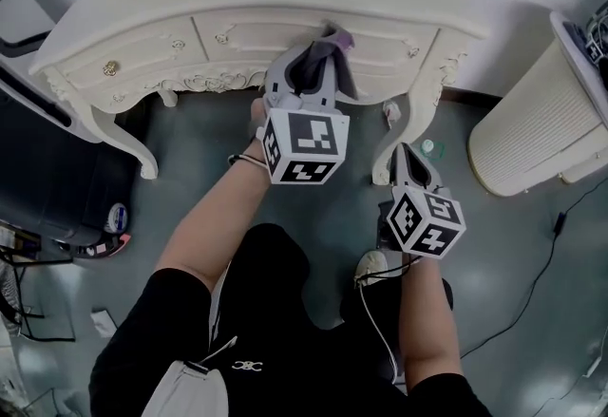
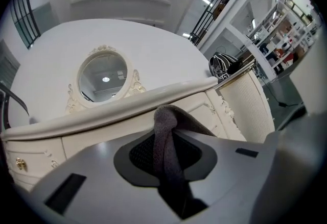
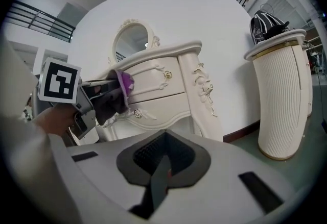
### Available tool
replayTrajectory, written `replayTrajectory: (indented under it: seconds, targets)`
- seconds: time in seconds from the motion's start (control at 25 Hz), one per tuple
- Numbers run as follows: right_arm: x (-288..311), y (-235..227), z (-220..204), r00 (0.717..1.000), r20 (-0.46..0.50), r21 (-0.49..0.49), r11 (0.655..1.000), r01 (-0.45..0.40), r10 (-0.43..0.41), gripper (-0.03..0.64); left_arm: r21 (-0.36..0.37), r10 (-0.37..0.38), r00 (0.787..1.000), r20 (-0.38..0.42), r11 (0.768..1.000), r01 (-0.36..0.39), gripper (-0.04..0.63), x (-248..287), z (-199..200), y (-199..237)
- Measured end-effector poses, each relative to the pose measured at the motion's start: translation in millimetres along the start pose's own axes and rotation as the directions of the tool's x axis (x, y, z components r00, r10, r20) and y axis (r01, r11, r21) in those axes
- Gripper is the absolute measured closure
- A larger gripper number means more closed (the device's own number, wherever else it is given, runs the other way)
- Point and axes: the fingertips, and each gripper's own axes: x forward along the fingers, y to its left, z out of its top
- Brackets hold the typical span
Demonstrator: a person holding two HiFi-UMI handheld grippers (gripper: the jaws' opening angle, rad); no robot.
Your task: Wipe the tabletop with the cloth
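Cloth clenched in left gripper near dresser drawers; right gripper closed, empty.

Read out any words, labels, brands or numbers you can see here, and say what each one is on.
No readable text in any view.
Left claw and right claw: only black-and-white square markers, no letters or numbers.
White emblem on the person's black clothing: too small to read.
Cloth: no print visible.
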Motion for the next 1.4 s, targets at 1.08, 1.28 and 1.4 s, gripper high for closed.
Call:
replayTrajectory:
  seconds: [1.08, 1.28, 1.4]
  targets:
    - [11.4, 43.8, -6.1, 0.992, -0.018, -0.067, 0.990, -0.127, 0.126, 0.615, -0.125, 0.384, 0.881, -0.278, 0.894, -0.429, 0.528, -47.1, -132.7, 199.3]
    - [9.0, 40.7, -2.8, 0.993, -0.012, -0.062, 0.991, -0.121, 0.121, 0.615, -0.129, 0.317, 0.914, -0.252, 0.925, -0.357, 0.528, -41.8, -142.2, 168.9]
    - [5.1, 37.1, -2.0, 0.993, -0.013, -0.060, 0.992, -0.115, 0.115, 0.615, -0.133, 0.263, 0.940, -0.220, 0.946, -0.295, 0.528, -36.2, -142.4, 142.8]
